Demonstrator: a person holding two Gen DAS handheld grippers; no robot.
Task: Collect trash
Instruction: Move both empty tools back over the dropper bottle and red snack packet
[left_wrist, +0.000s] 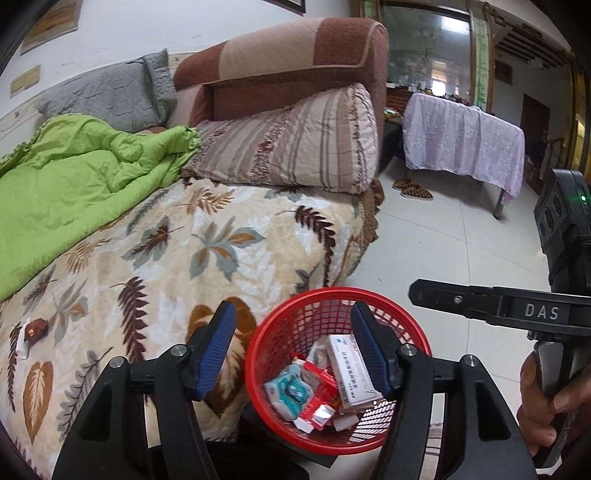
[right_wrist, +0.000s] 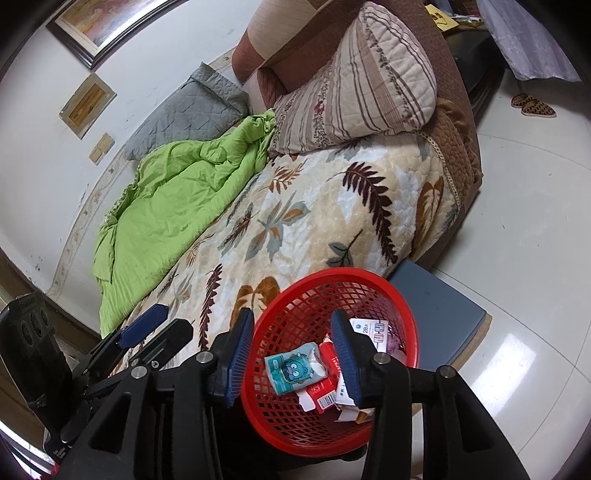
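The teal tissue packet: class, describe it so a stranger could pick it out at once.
Find the red mesh basket beside the leaf-patterned bed cover. Inside lies the teal tissue packet, next to red wrappers and a white medicine box. It alone is teal, with a cartoon face.

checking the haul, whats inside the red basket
The red basket holds a teal cartoon tissue pack, a white medicine box and red packets. Anything beneath them is covered.

a brown-and-tan upholstered sofa (left_wrist: 288, 62) with a leaf-patterned cream blanket (left_wrist: 177, 258) stands against a white wall (left_wrist: 140, 26), on a glossy pale tiled floor (left_wrist: 443, 236); a lilac-draped table (left_wrist: 465, 144) stands beyond.
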